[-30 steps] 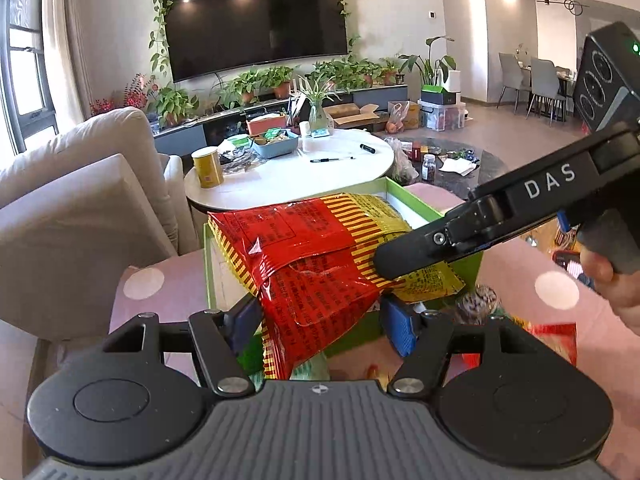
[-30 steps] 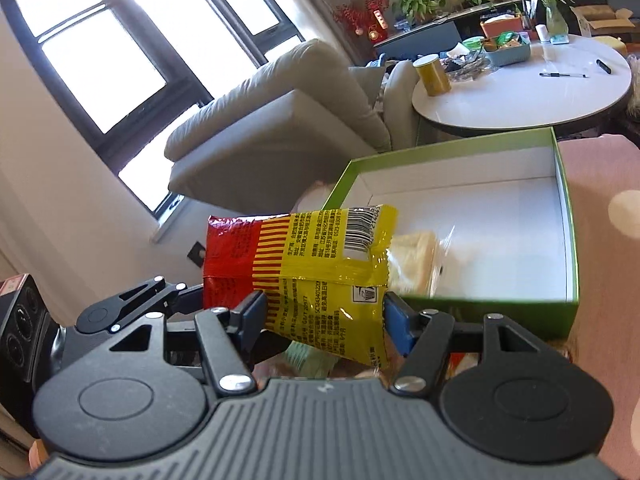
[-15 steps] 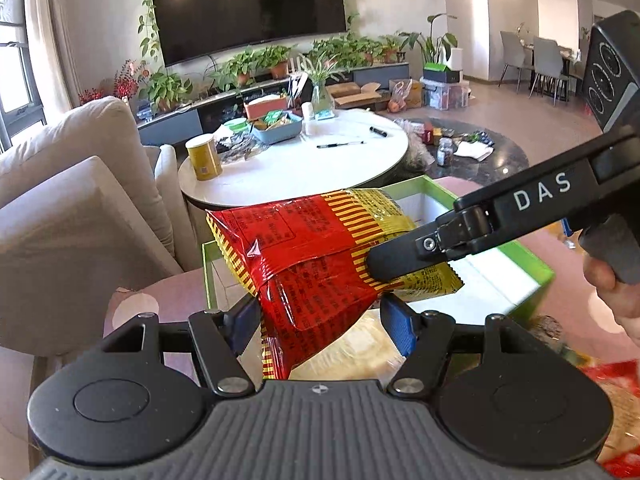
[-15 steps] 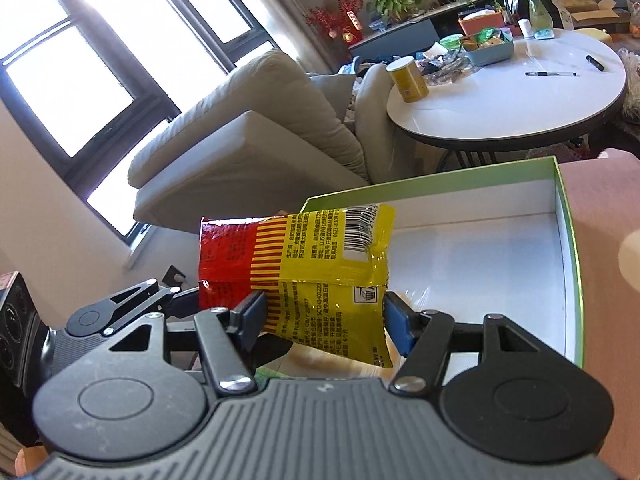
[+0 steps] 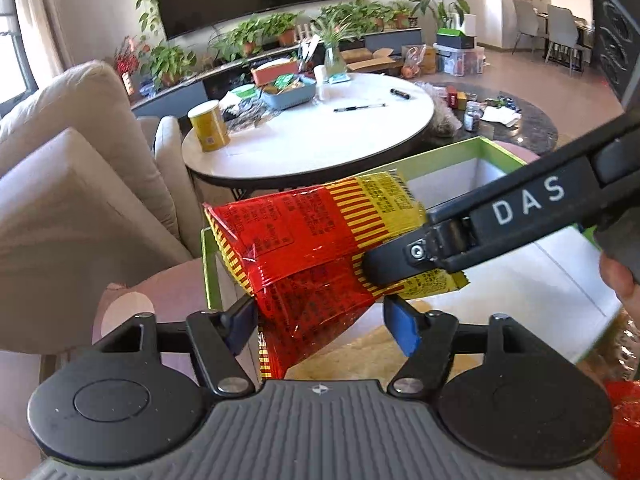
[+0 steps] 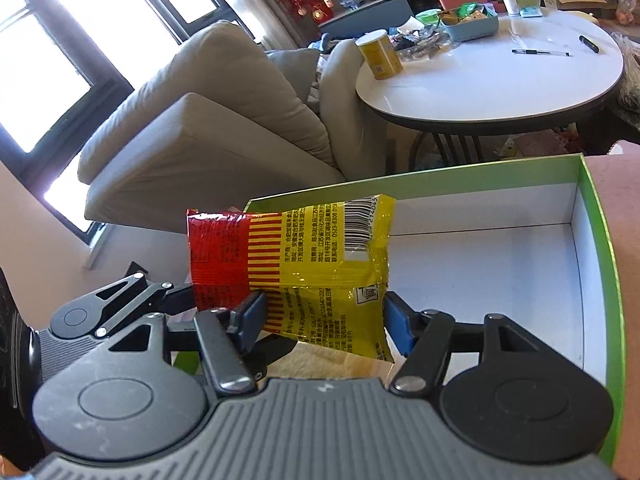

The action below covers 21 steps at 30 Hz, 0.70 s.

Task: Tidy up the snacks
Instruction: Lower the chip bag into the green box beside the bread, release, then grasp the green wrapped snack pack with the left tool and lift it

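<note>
The right gripper [image 6: 322,322] clamps the snack bag [image 6: 320,264] above the green box [image 6: 600,216]; the left gripper's [image 5: 320,320] jaws, just widened, stand open around its red end.

1 snack bag [image 5: 312,248], 1 green box [image 6: 600,216], 2 pens [image 5: 360,108].

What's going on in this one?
A person holds a red-and-yellow snack bag over an open green box with two handheld tongs. The right tongs are clamped on its yellow end. The left tongs have just been opening, the red end between them, one pad clear of it. The bag is not yet lying in the box.
</note>
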Each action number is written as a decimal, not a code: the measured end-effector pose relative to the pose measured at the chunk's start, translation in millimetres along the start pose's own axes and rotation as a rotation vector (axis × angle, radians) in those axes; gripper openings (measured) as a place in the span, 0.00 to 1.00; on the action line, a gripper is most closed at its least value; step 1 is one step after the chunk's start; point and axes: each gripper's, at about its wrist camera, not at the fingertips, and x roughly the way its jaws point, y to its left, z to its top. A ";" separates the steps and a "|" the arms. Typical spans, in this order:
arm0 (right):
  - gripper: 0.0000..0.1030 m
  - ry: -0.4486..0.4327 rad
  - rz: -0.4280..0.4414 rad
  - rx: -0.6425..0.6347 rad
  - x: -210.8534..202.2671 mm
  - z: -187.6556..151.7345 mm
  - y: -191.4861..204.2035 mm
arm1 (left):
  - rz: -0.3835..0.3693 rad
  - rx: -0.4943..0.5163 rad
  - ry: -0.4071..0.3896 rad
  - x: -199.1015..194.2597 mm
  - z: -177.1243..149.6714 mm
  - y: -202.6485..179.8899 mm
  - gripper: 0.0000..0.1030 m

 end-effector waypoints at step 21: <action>0.54 -0.100 -0.009 -0.044 -63.8 -37.6 9.8 | 0.036 -0.115 -0.103 -75.8 -34.9 6.6 0.80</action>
